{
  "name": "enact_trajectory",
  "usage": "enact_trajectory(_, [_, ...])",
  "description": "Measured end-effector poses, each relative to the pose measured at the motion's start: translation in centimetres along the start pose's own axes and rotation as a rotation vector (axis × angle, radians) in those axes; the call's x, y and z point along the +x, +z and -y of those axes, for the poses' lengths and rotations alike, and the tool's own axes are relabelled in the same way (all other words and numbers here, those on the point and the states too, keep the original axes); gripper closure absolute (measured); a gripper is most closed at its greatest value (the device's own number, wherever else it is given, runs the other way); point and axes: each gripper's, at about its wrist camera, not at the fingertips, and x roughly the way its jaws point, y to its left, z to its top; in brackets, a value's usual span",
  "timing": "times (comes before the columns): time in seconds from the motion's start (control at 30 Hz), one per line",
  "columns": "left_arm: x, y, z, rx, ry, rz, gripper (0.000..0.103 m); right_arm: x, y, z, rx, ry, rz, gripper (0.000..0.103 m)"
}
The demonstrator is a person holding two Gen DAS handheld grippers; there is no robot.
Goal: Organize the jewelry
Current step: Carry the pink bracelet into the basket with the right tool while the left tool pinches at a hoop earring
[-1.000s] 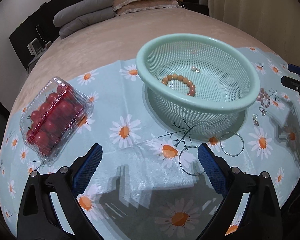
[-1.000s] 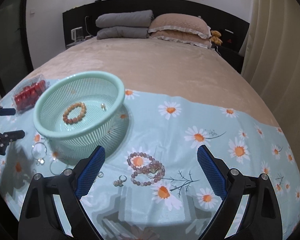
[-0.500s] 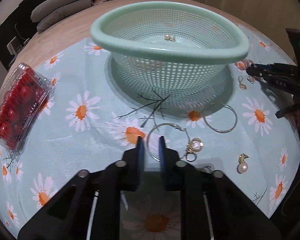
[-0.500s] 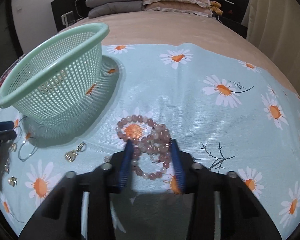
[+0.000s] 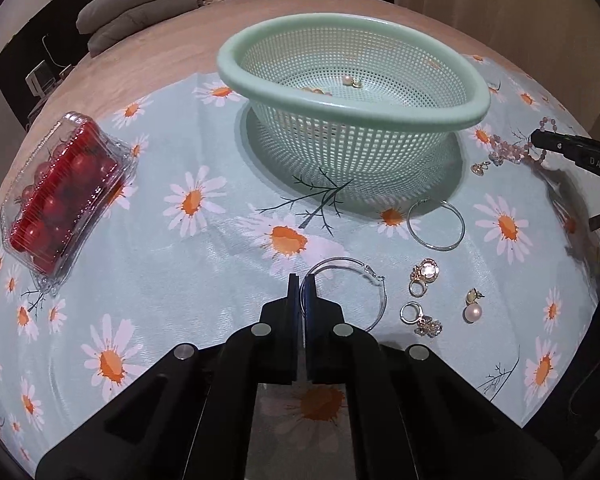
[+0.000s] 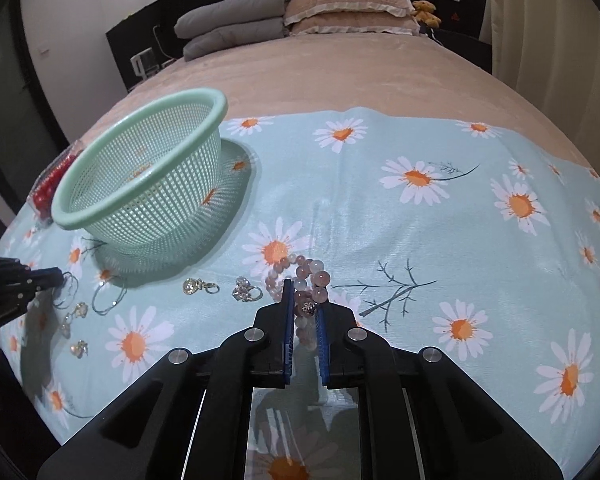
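Observation:
A mint green mesh basket [image 5: 452, 118] stands on the daisy cloth and holds a pearl earring [image 5: 350, 80]; it also shows in the right wrist view [image 6: 100, 208]. My left gripper [image 5: 302, 284] is shut on the rim of a silver hoop earring [image 5: 374, 284] lying on the cloth. My right gripper [image 6: 303, 302] is shut on a pink bead bracelet [image 6: 314, 270], which also shows in the left wrist view [image 5: 508, 148]. A second hoop [image 5: 435, 224], a gold charm [image 5: 423, 274], a pearl drop earring [image 5: 472, 308] and a ring [image 5: 410, 313] lie loose.
A clear box of cherry tomatoes [image 5: 62, 196] sits at the cloth's left. A small charm [image 6: 198, 286] and a sparkly ring [image 6: 246, 292] lie left of the right gripper. Pillows [image 6: 348, 8] lie at the far end of the bed.
Both grippers went from wide open to shut: the left closed on the hoop earring, the right on the pink bracelet. Both views have pulled back a little since half a second ago.

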Motion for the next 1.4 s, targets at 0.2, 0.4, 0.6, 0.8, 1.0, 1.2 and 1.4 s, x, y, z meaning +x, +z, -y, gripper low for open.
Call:
enact_trajectory(0.2, [-2.6,0.6,-1.1,-0.023,-0.015,0.011,0.101,-3.1,1.7,0.7,0.011,0.001,0.059,0.094])
enact_trajectory(0.4, [-5.2,2.2,-2.0,-0.036,0.002,0.037,0.100,-5.6,3.8,-0.6,-0.031,0.008,0.110,0.094])
enact_trajectory(0.6, [-7.6,4.8,-2.2,-0.020,0.013,0.077,0.100,-7.5,6.4,-3.4,-0.113,0.011,0.145,0.094])
enact_trajectory(0.8, [-8.4,7.7,-1.1,0.022,0.004,0.088,0.100,-8.2,9.4,-6.2,-0.174,0.042,0.175,0.094])
enact_trajectory(1.0, [-7.2,10.4,-0.6,0.043,-0.014,0.083,0.100,-7.7,12.4,-9.3,-0.248,0.073,0.192,0.094])
enact_trajectory(1.2, [-4.9,12.3,-0.3,0.051,-0.036,0.066,0.100,-5.6,13.9,-11.7,-0.305,0.107,0.170,0.094])
enact_trajectory(1.4, [-2.0,13.3,-0.7,0.044,-0.056,0.037,0.100,-2.7,14.7,-12.9,-0.321,0.142,0.141,0.094])
